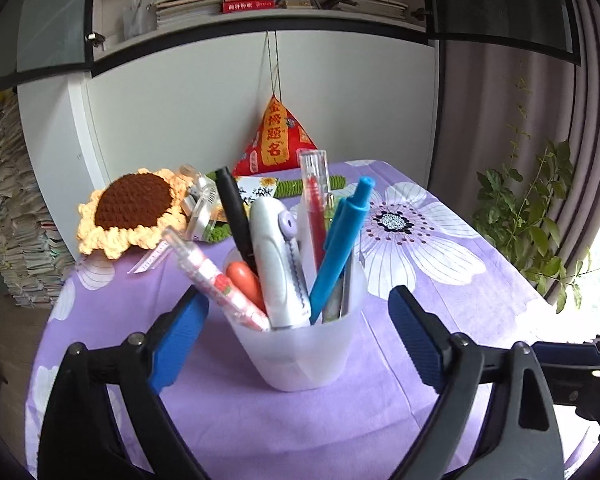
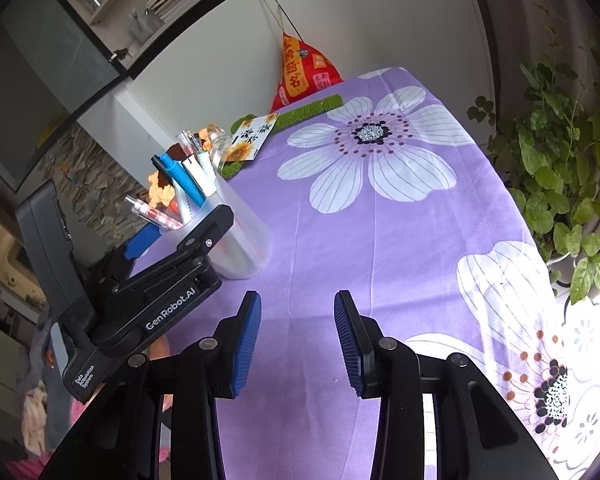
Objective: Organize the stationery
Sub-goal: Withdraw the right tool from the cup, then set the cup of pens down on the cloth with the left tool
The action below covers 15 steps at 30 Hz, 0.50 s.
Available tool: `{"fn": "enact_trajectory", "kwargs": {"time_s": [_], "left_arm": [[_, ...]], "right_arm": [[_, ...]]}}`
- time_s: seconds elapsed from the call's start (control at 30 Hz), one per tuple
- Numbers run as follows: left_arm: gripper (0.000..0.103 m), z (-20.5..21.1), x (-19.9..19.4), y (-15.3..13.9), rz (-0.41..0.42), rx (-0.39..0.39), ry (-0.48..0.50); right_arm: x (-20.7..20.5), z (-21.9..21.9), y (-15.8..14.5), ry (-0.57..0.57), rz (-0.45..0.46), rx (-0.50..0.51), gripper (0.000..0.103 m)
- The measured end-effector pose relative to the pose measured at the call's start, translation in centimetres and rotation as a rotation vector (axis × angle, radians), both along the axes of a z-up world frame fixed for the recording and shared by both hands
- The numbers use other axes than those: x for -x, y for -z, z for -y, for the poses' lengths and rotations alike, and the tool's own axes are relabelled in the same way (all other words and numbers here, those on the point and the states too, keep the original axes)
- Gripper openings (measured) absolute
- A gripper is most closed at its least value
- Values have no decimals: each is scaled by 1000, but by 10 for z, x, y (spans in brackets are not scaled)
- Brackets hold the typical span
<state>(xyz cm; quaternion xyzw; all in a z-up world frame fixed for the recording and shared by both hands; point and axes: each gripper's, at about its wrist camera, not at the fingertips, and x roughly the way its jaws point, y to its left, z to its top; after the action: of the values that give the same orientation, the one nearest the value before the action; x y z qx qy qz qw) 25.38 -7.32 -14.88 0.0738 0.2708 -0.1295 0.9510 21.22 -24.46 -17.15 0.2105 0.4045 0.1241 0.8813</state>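
A translucent plastic cup (image 1: 296,356) stood upright on the surface (image 1: 440,292), which was covered by a purple cloth printed with large white flowers. The cup was crowded with stationery: a blue pen (image 1: 342,248), a black pen (image 1: 234,216), a clear pen with a red insert (image 1: 315,200), a pen with a strawberry print (image 1: 216,280) leaning out to the left, a white and lilac correction-tape dispenser (image 1: 278,260), and an orange rounded piece (image 1: 246,282) whose nature could not be told. The left hand-held gripper (image 1: 298,316) had its blue pads spread wide on either side of the cup, clear of its walls and holding nothing. The right hand-held gripper (image 2: 298,340) hung over bare cloth to the right of the cup, its jaws partly apart and empty. Behind the cup lay a crocheted sunflower (image 1: 134,210) and a red pyramid-shaped pouch (image 1: 274,140) hanging by a string against the wall.
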Motion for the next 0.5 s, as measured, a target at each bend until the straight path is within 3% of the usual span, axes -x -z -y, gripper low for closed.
{"fn": "enact_trajectory", "kwargs": {"time_s": [0.23,0.33,0.5], "left_arm": [[91,-12,29,-19,0,-52,-29],[103,-23,46,-31,14,-62,-70],[102,-42,78,-53,23,-28,-109]], "right_arm": [[14,-16,-16,28,50,138,39],[24,-22,-27,31,82,158,39],[49,-33,-47,53,150,208,39]]}}
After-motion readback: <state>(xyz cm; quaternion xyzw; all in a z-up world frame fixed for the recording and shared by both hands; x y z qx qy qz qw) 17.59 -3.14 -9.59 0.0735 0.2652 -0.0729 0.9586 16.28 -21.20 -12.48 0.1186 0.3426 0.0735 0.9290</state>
